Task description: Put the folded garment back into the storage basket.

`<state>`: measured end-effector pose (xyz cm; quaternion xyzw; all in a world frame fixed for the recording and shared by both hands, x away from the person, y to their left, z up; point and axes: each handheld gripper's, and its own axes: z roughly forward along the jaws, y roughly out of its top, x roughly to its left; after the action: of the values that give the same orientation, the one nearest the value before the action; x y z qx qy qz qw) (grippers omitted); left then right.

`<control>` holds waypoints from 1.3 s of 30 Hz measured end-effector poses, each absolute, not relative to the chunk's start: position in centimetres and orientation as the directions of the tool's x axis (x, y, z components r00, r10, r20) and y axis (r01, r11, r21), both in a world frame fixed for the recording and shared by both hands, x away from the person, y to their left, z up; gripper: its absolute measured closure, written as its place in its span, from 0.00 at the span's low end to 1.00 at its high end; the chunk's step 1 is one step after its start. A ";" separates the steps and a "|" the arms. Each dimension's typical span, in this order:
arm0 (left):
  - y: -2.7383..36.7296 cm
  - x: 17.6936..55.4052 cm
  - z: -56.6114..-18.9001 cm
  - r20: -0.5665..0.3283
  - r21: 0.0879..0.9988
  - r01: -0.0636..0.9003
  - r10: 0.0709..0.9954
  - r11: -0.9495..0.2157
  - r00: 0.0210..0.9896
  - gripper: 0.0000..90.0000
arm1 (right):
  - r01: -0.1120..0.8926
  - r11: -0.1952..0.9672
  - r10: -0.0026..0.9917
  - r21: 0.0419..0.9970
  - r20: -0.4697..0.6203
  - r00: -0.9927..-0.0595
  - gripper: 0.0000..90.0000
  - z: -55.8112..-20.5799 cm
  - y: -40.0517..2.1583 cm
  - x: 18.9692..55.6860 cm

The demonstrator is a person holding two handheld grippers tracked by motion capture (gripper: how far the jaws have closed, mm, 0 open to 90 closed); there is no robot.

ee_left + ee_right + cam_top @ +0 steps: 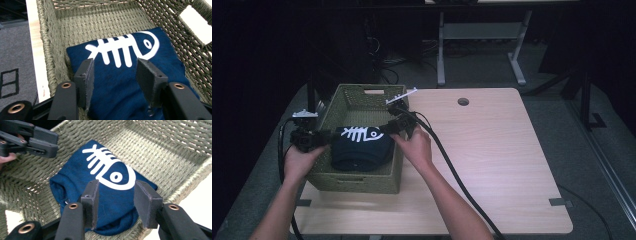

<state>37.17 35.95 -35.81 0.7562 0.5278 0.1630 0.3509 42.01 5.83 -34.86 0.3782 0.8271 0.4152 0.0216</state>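
With both tools spread wide and holding nothing, I hover the left tool (333, 135) and right tool (385, 129) over a folded navy garment with a white fishbone print (362, 147). It lies inside the green wicker basket (357, 182) near the worktop's left edge. I judge placement finished; next, lift both tools clear.

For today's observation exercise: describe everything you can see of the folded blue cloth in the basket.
The folded blue cloth looks soft and fleecy, dark navy, with a white fish-skeleton print on top. It lies flat on the floor of the green woven basket, towards its near end. Both hand-held grippers hover open above its ends; neither jaw pair visibly touches it.
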 end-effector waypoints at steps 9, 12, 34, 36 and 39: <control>36.2 36.8 -35.0 -0.159 0.731 0.663 0.905 -0.160 0.394 0.56 | 0.610 0.348 0.615 0.712 0.318 -0.722 0.59 -34.4 4.7 42.1; 36.0 36.3 -34.6 -0.157 0.745 0.647 0.901 -0.161 0.404 0.56 | 0.612 0.335 0.607 0.716 0.333 -0.722 0.58 -34.1 4.2 41.9; 33.5 34.7 -33.1 -0.185 0.798 0.584 0.864 -0.145 0.468 0.38 | 0.615 0.289 0.507 0.733 0.428 -0.748 0.41 -32.7 -0.6 41.9; 33.3 34.6 -33.0 -0.188 0.801 0.580 0.859 -0.147 0.477 0.38 | 0.612 0.291 0.506 0.735 0.425 -0.751 0.41 -32.6 -0.9 41.8; 32.9 34.4 -32.8 -0.181 0.805 0.573 0.854 -0.156 0.487 0.37 | 0.610 0.297 0.503 0.734 0.423 -0.754 0.40 -32.4 -1.3 41.7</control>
<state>34.39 32.89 -32.82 0.7430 0.4802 0.1609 0.4375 41.73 -1.34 -32.44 0.3465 0.8035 0.4808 -0.0557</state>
